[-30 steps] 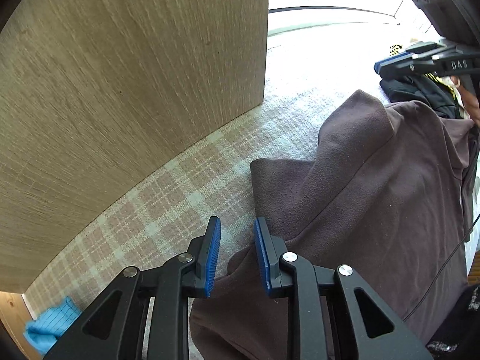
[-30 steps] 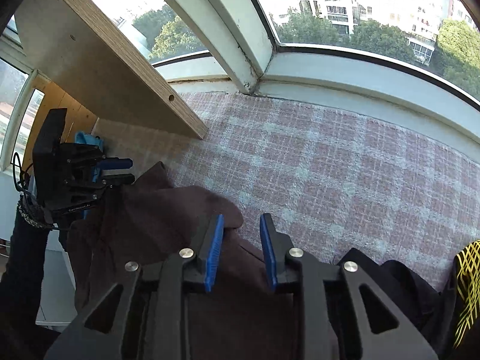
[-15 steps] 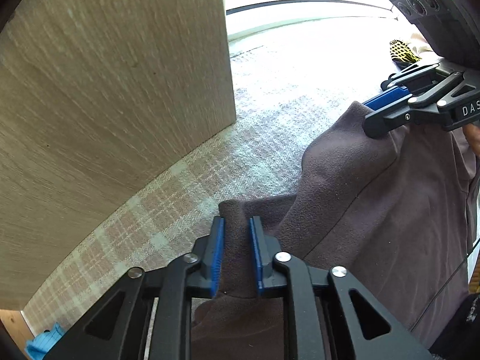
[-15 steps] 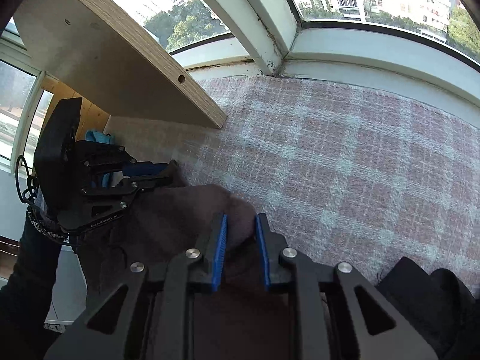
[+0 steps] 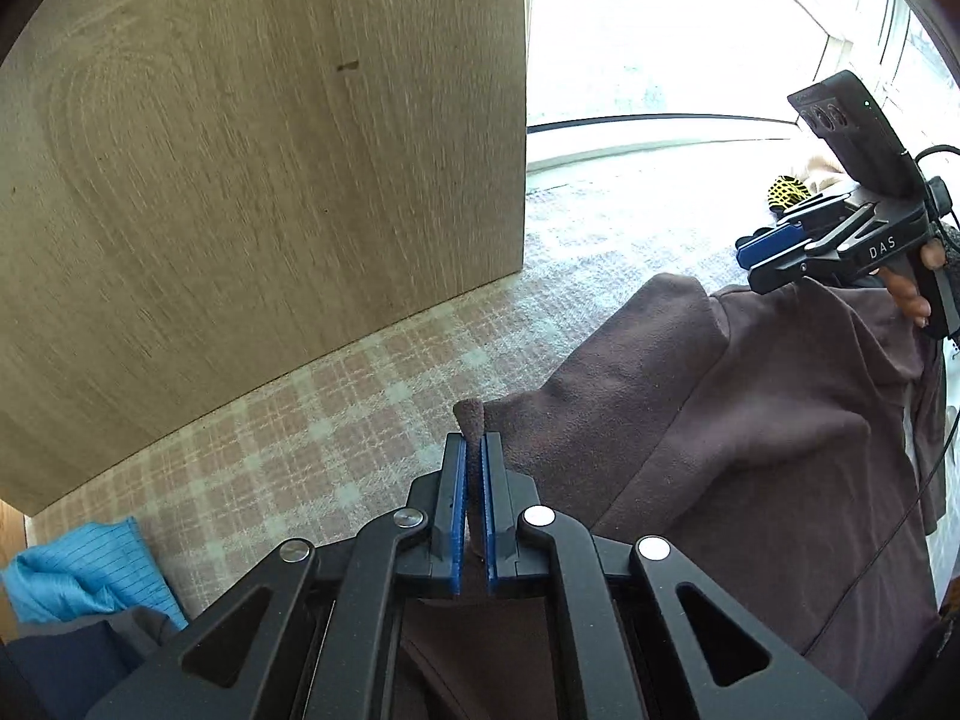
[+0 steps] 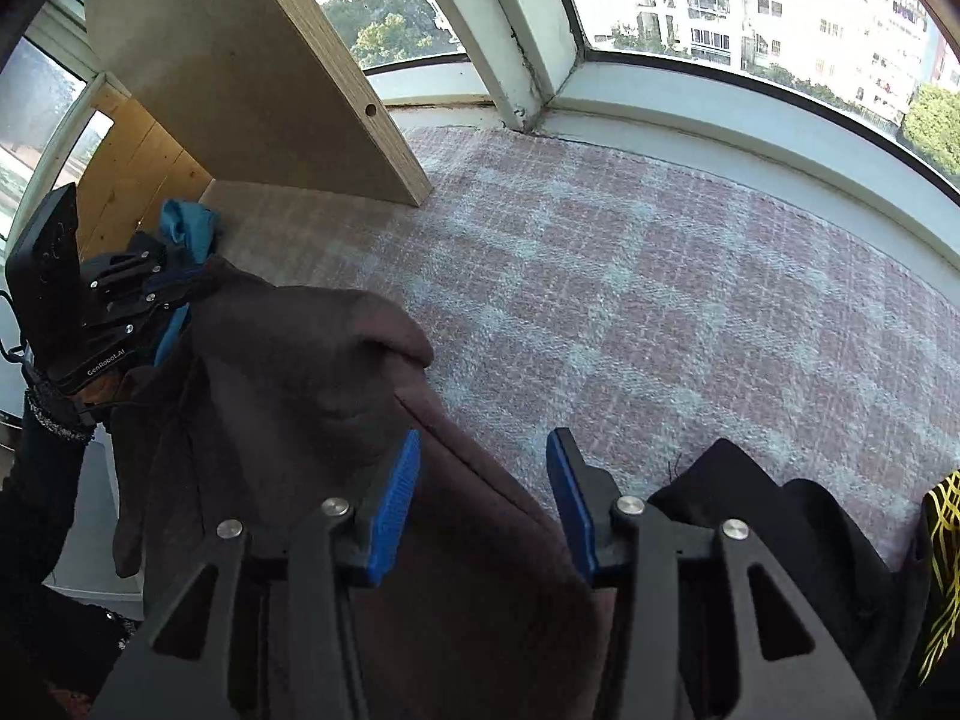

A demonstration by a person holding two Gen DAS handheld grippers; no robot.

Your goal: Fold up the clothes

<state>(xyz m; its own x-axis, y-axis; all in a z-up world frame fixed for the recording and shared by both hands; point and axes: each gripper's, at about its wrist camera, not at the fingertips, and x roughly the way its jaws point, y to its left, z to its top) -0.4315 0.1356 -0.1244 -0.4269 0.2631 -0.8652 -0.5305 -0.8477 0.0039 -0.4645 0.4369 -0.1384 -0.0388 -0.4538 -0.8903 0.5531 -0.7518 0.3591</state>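
Left gripper (image 5: 474, 501) was clamped on a corner of the brown fleece garment (image 5: 750, 432); right gripper (image 6: 483, 498) jaws were opening, fleece edge lying between them unpinched, over plaid cloth (image 6: 660, 300).

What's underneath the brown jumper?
Under the brown jumper lies the pink checked blanket, showing all round its edges. Whatever else sits below the jumper's middle is covered, so it cannot be seen.

Brown fleece garment (image 5: 750, 420) on pink-and-white plaid cloth (image 6: 660, 300) (blue pads (image 6: 393, 504) on black grippers)
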